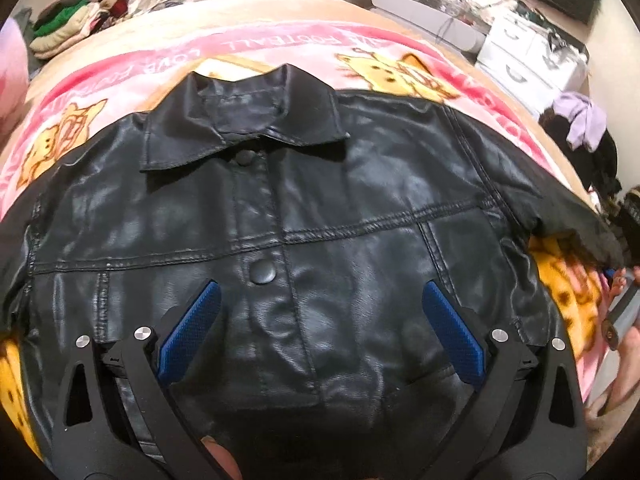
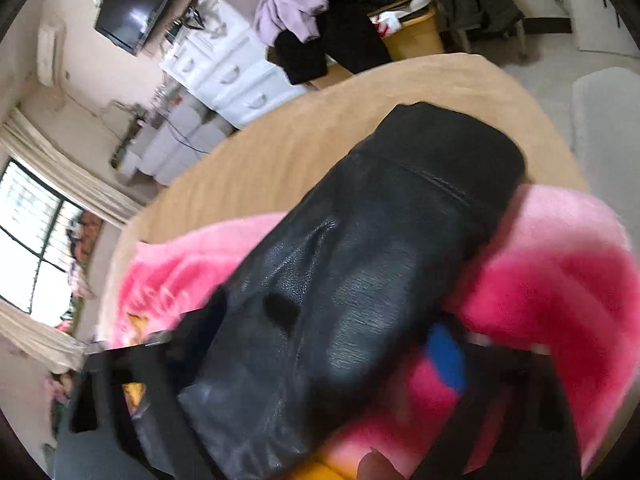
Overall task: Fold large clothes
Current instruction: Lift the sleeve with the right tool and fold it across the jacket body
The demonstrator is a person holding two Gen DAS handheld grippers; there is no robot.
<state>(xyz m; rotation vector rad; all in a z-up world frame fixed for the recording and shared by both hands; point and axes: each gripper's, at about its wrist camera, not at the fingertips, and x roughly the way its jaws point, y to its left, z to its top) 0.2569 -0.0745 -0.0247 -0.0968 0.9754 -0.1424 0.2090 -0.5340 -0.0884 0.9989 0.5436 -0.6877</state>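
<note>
Two views of one black leather jacket [image 1: 304, 208] laid front-up on a bed. In the left wrist view the jacket is spread flat over a pink cartoon-print blanket [image 1: 120, 76], collar [image 1: 244, 120] pointing away from the camera, placket buttoned — two round snaps lie along the centre line. The left tool [image 1: 320, 300] hovers over the lower front panel with its blue-padded fingers [image 1: 192, 332] spread wide apart and nothing between them. The jacket's sleeve on the right of this view runs outward to the frame edge, where the right tool [image 1: 628, 216] is only partly visible.

In the right wrist view, heavily motion-blurred, that sleeve [image 2: 360, 280] runs diagonally from the lower left up to its cuff [image 2: 448, 148], which lies over the tan bedspread [image 2: 280, 148] beyond the blanket's pink edge [image 2: 560, 280]. The sleeve passes between the fingers of the right tool [image 2: 320, 356] — one blue pad [image 2: 446, 356] shows on the right side, a dark finger on the left. Blur prevents telling whether the tool is clamped on the sleeve or merely straddling it.

Background: a white drawer unit [image 2: 228, 68], a wall-mounted television [image 2: 140, 0], a lilac garment [image 2: 288, 4] on a pile of dark clothes, and a curtained window [image 2: 32, 232].
</note>
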